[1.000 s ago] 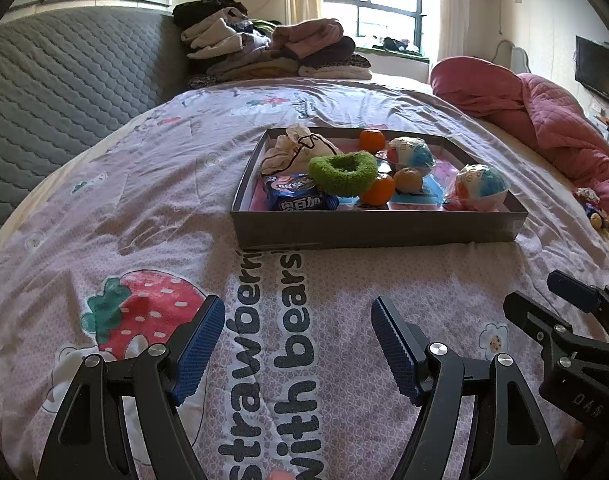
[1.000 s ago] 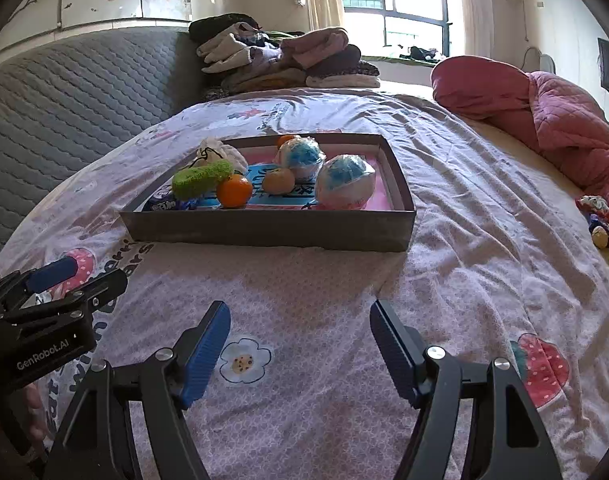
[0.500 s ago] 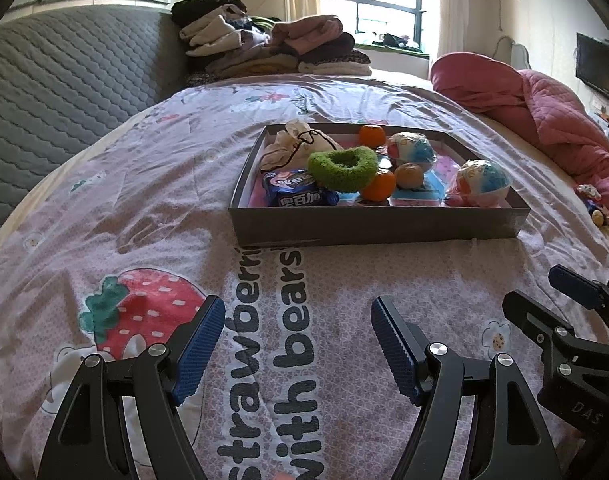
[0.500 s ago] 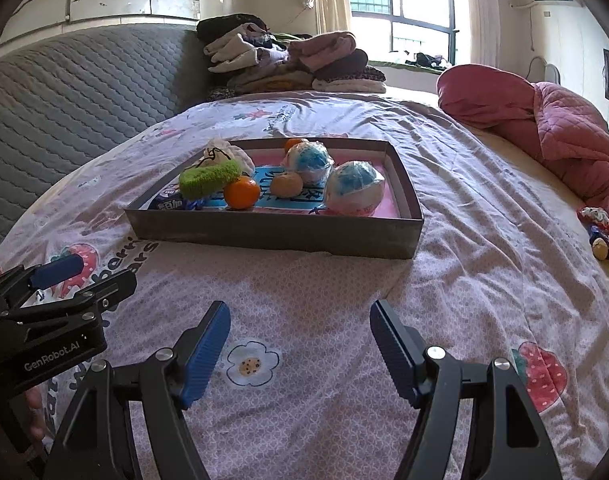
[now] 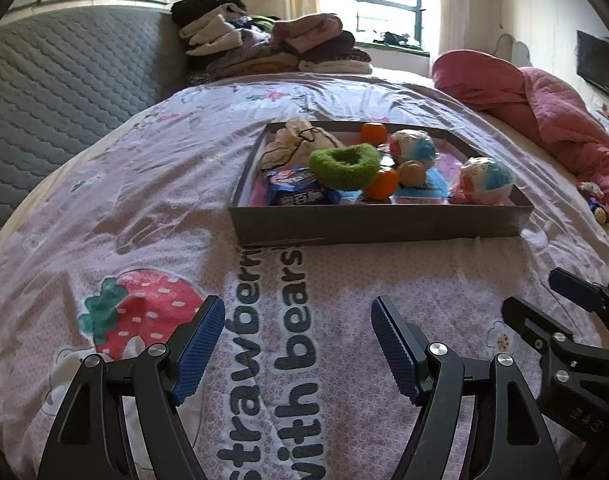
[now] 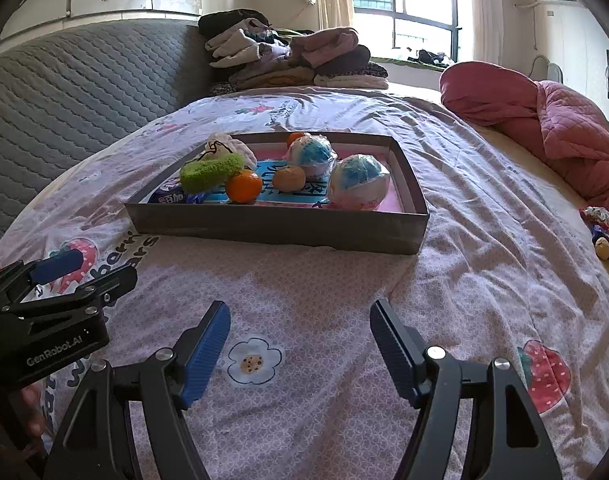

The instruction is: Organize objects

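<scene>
On a strawberry-print bed (image 5: 144, 208), the left gripper (image 5: 298, 344) and right gripper (image 6: 300, 340) hover with jaws apart and empty — staged, it seems, for the grey tray (image 5: 376, 228) of oranges, balls and snacks at twelve o'clock.

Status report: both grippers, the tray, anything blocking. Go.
Left gripper open, empty, short of tray. Right gripper open, empty. Tray on bed, holding oranges, balls, green scrunchie. Path clear.
</scene>
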A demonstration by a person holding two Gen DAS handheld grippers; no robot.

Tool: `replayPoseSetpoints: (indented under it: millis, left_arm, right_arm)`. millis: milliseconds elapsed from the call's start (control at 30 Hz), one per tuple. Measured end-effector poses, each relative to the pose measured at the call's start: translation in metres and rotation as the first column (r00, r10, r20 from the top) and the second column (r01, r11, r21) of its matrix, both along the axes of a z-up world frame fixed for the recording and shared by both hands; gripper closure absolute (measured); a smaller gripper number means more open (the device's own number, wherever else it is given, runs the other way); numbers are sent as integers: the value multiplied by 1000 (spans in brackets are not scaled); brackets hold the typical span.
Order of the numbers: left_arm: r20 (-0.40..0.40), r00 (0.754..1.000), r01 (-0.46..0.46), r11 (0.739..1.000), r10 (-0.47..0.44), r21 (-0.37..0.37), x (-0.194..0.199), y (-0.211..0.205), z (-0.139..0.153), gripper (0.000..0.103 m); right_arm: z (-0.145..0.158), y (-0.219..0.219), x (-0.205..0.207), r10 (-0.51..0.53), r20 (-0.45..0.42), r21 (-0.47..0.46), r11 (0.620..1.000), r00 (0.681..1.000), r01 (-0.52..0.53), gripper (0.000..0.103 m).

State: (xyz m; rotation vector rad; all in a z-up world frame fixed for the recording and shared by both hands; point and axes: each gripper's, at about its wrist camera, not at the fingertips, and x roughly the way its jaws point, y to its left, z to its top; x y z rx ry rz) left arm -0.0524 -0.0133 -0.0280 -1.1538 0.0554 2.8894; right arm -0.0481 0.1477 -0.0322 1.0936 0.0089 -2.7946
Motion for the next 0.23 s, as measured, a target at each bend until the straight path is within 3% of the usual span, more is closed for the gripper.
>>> replayPoseSetpoints:
  millis: [233]
  left_arm:
    - [-8, 1000, 7, 1000, -7, -7, 2, 3, 1, 26]
  right_arm:
    - [-2, 0, -1, -3, 9, 4, 1000, 1000, 3, 31]
